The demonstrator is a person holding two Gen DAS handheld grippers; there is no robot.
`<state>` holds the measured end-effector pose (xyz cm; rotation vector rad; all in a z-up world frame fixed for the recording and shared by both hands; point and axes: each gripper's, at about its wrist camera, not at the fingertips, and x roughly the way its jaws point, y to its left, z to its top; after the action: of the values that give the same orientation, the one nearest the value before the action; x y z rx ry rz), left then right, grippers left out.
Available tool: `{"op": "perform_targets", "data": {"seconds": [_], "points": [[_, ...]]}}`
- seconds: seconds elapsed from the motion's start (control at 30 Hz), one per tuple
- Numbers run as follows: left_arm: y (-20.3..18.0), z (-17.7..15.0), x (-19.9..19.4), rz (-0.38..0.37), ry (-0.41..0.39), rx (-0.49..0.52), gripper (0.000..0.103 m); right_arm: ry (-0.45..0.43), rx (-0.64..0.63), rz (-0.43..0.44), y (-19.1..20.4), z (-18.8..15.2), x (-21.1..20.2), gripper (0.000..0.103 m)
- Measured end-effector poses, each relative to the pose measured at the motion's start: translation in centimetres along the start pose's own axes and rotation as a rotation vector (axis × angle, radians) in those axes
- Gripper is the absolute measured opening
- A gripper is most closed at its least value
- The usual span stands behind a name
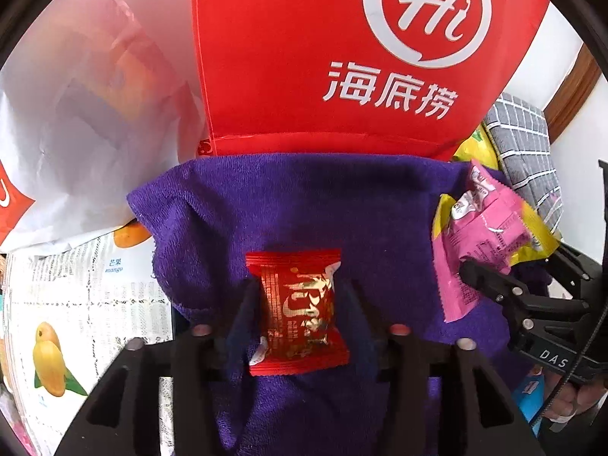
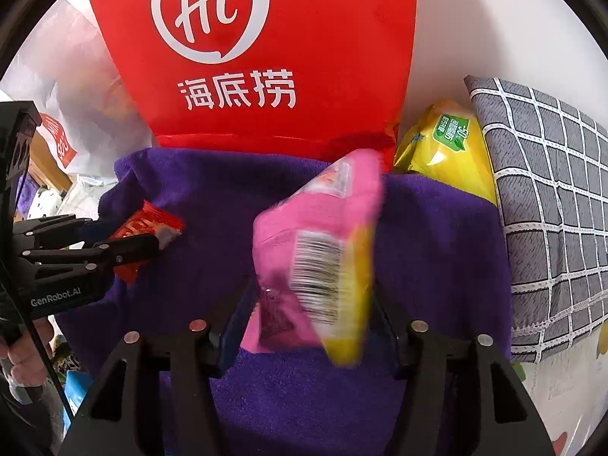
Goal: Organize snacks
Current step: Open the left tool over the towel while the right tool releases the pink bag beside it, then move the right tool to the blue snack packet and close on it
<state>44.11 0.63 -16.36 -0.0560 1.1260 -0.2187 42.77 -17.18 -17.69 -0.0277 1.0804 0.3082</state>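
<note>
My left gripper (image 1: pixel 298 296) is shut on a small red snack packet with gold print (image 1: pixel 300 311), held above a purple towel (image 1: pixel 304 197). It also shows in the right wrist view (image 2: pixel 146 231) at the left. My right gripper (image 2: pixel 311 296) is shut on a pink and yellow snack packet (image 2: pixel 315 250), blurred, with a barcode facing me. In the left wrist view the pink packet (image 1: pixel 478 243) hangs at the right, in the black fingers (image 1: pixel 482 279). A big red bag with a white "Hi" logo (image 1: pixel 342 57) stands upright behind the towel.
A white plastic bag (image 1: pixel 83 114) lies left of the red bag. A yellow packet (image 2: pixel 448 148) and a grey checked pillow (image 2: pixel 551 209) are at the right. A printed sheet with mango pictures (image 1: pixel 76 304) covers the surface at the left.
</note>
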Motion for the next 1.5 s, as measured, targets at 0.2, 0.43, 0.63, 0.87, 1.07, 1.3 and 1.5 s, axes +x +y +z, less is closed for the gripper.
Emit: {"op": "perform_targets", "data": {"seconds": [0.2, 0.43, 0.63, 0.87, 1.07, 1.3, 1.5], "points": [[-0.5, -0.2, -1.9, 0.007, -0.065, 0.015, 0.076, -0.024, 0.002, 0.017, -0.2, -0.1, -1.0, 0.079], [-1.0, -1.0, -5.0, -0.014, -0.097, -0.014, 0.077, -0.158, 0.008, -0.017, 0.2, 0.5, -5.9, 0.083], [-1.0, -2.4, -8.4, -0.003, -0.131, -0.017, 0.077, -0.262, 0.007, -0.03, 1.0, -0.6, -11.0, 0.083], [-1.8, -5.1, -11.6, -0.035, -0.14, -0.035, 0.077, -0.288, 0.005, -0.076, 1.7, -3.5, -15.9, 0.083], [-2.9, -8.1, -14.2, -0.053, -0.152, -0.023, 0.077, -0.291, 0.065, -0.049, 1.3, -7.7, -18.6, 0.083], [-2.6, -12.1, -16.6, 0.03, -0.173, 0.006, 0.077, -0.228, 0.109, -0.085, 0.6, -13.1, -19.0, 0.083], [-1.1, -14.9, -17.5, 0.038, -0.163, -0.038, 0.077, -0.208, 0.148, -0.1, -1.0, -16.3, -19.2, 0.083]]}}
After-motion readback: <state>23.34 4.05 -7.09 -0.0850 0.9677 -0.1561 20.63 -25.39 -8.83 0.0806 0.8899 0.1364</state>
